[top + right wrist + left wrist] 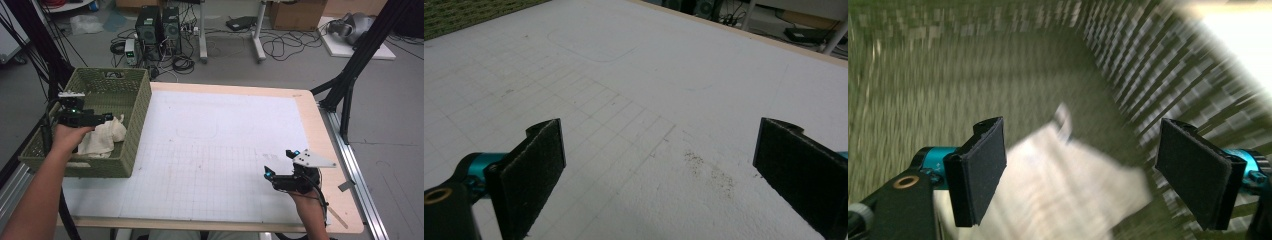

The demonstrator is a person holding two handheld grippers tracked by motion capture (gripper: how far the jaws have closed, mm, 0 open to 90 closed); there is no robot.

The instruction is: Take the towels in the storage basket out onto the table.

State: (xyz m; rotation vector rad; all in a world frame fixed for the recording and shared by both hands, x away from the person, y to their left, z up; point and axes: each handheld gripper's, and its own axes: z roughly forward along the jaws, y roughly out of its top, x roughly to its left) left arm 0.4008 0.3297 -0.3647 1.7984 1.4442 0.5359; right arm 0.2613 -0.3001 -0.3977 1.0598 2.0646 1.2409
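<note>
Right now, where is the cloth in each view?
High view: the cloth lies in the green basket, left of the table.
Left gripper view: cloth low centre, between the open jaws, blurred.
Right gripper view: not in it.
Shared landmark: the basket's weave, also at the right gripper view's top left.

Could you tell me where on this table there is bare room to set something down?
The white gridded mat is bare from the green basket across to the right hand-held gripper, open over the near right corner. The basket is crowded: a cream cloth lies inside, with the open left hand-held gripper over it.
</note>
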